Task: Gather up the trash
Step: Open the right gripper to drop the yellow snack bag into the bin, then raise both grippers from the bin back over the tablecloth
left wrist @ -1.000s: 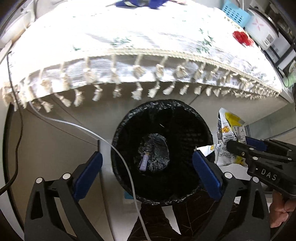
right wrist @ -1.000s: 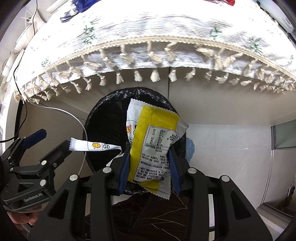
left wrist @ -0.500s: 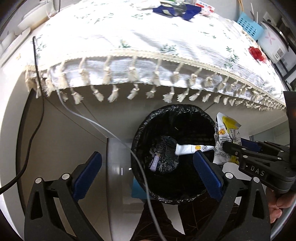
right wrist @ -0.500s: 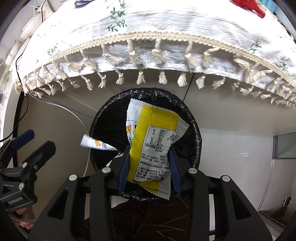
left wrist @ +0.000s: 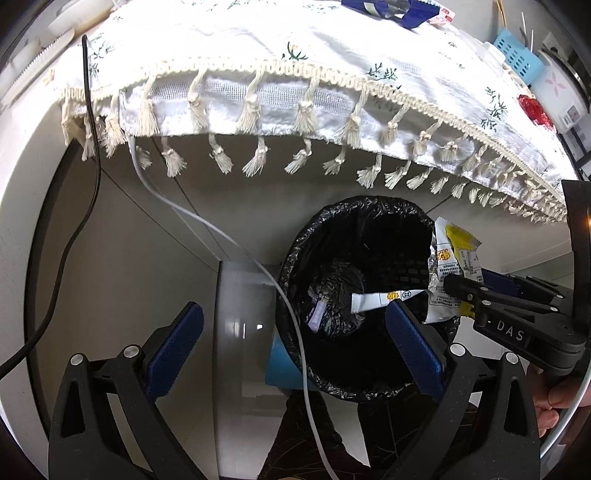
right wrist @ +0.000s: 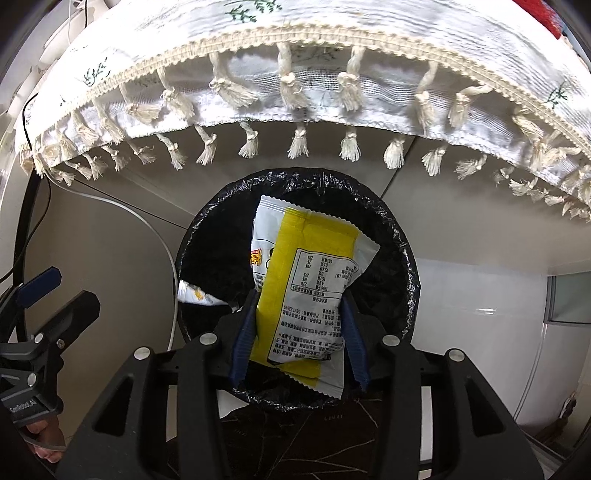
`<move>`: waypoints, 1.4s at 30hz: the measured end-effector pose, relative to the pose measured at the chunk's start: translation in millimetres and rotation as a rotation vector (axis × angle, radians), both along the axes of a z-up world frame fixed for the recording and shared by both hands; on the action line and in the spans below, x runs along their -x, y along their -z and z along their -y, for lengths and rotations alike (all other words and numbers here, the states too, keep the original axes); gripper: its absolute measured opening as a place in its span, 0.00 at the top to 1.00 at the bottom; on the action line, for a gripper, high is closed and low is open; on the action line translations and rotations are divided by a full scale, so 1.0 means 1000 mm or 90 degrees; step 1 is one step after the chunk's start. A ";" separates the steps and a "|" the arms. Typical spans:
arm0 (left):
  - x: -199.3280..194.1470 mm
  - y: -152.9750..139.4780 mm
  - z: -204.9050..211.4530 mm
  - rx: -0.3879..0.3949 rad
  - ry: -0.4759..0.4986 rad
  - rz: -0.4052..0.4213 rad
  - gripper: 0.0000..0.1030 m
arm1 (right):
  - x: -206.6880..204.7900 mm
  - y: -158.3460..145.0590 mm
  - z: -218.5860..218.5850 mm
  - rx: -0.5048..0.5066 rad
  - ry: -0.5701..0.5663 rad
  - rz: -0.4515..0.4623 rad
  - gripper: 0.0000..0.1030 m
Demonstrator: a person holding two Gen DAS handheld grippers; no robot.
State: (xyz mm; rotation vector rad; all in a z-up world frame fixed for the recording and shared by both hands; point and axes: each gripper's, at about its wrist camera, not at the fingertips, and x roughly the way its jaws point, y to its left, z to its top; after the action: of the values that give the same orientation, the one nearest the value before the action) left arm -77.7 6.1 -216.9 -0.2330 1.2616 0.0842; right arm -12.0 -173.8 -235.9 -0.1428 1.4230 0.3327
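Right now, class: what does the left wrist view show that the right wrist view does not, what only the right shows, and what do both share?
Only the left wrist view: the blue basket, a blue item on the tablecloth, and trash at the bin's bottom.

Only the right wrist view: the printed back of the yellow snack packet, standing between the right gripper jaws, which have just been opening.

Both: the black-lined bin, fringed tablecloth, white cable and small white wrapper dropping in.

Bin (left wrist: 295, 258) mouth open above; tablecloth fringe (left wrist: 255, 162) overhangs far side.
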 end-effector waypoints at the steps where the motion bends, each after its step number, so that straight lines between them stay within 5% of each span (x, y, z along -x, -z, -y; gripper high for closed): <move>1: 0.001 0.001 0.000 0.000 0.000 0.000 0.06 | -0.002 0.001 -0.001 0.000 -0.001 0.002 0.57; 7: -0.001 0.006 0.001 -0.004 0.005 -0.005 0.06 | -0.007 0.004 -0.004 0.002 0.000 0.008 0.49; 20: -0.004 0.010 0.007 -0.008 0.013 -0.001 0.06 | -0.008 0.000 0.004 0.012 0.009 0.055 0.10; 31: -0.008 -0.004 0.012 0.003 0.013 0.007 0.06 | -0.007 -0.030 0.012 0.016 0.016 0.082 0.08; 42: -0.011 -0.052 0.022 0.000 0.041 0.051 0.06 | -0.006 -0.090 0.034 -0.003 0.049 0.139 0.08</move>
State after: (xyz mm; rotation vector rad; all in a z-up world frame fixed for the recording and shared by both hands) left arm -66.7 -16.2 -164.6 -0.1945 1.1882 0.0192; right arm -5.6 -207.3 -145.5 -0.1168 1.2089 0.2495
